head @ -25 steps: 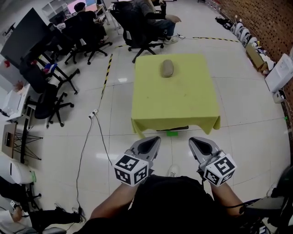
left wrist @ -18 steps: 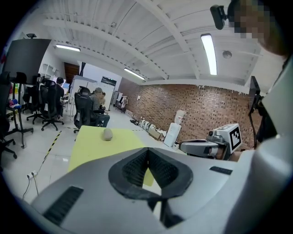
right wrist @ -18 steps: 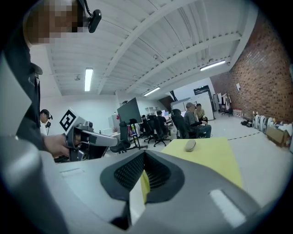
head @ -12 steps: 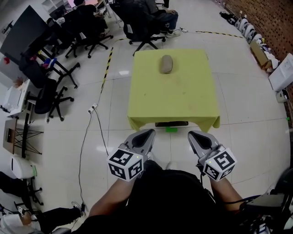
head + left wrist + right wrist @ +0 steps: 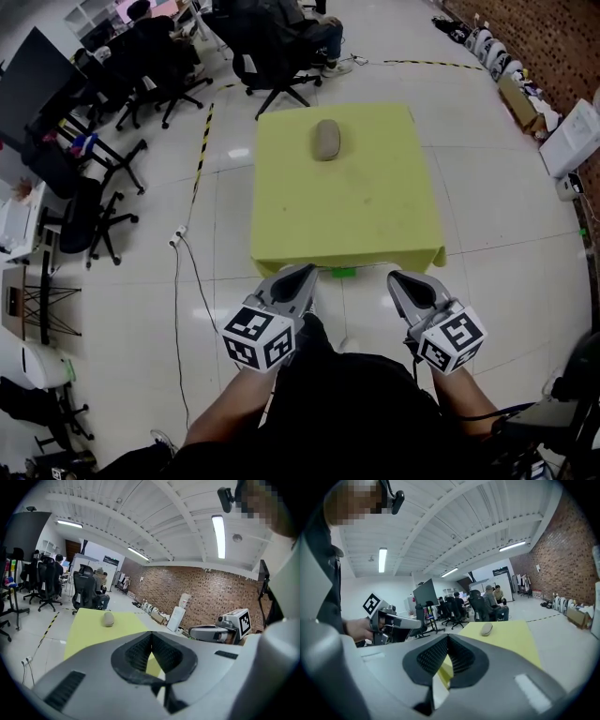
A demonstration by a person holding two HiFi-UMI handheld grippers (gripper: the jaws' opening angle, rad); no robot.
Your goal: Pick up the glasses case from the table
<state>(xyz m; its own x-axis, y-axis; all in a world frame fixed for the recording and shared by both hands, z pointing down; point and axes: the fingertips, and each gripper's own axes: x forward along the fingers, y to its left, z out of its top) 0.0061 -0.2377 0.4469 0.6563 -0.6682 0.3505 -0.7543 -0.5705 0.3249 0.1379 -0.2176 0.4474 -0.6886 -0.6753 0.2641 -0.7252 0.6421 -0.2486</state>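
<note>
- While both pairs of jaws are pressed together and empty, left gripper and right gripper hover short of the near edge of the table.
- Well ahead, glasses case lies at the far side, long axis running away from person.
- Left gripper lines up closer, likely.

The left hand-held gripper sits at 7 o'clock in the head view and the right hand-held gripper at 5 o'clock. They are level with each other and well apart, both pointing toward 12 o'clock and tipped slightly downward. Each carries a marker cube at its rear, the left cube and the right cube. Behind them the left forearm and the right forearm run back toward 6 o'clock. In each gripper view the jaws meet at their tips, with nothing held between them.
</note>
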